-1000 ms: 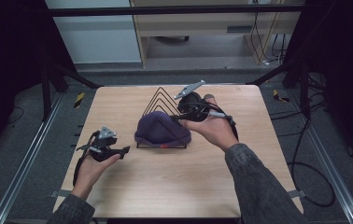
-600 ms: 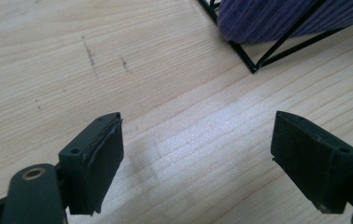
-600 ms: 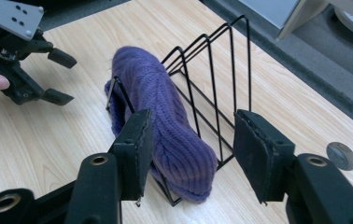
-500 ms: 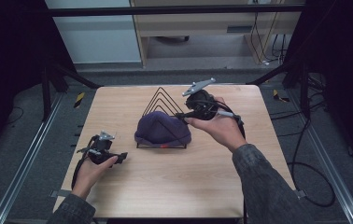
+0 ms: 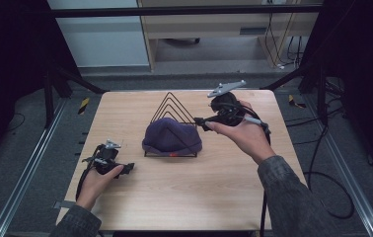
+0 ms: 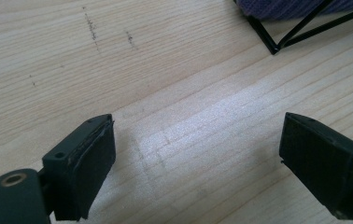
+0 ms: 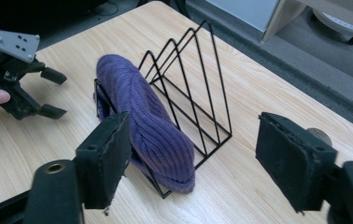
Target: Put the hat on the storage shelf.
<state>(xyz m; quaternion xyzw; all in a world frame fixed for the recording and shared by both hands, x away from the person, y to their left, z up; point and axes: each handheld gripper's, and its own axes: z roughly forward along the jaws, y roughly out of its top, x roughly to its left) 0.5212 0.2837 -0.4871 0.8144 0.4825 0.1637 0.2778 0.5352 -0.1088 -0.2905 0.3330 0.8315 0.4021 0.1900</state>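
Observation:
A purple knitted hat [image 5: 172, 137] lies draped over the front wires of a black wire rack [image 5: 172, 104] in the middle of the table. My right gripper [image 5: 200, 123] hovers just right of the hat, pointing at it. In the right gripper view the hat [image 7: 151, 121] and rack [image 7: 198, 84] lie beyond its jaws. Those jaws have just been opening and stand open with nothing between them. My left gripper [image 5: 127, 168] rests low at the front left, apart from the rack. Its jaws have also just been opening, and bare wood shows between them [image 6: 198, 135].
The wooden table [image 5: 184, 192] has free room in front of the rack and to both sides. A corner of the rack [image 6: 277, 44] shows at the top of the left gripper view. Cables trail off the right edge of the table [image 5: 317, 163].
My right gripper has drawn back to the right, away from the hat, and its jaws have widened. The hat stays on the rack. My left hand has hardly moved.

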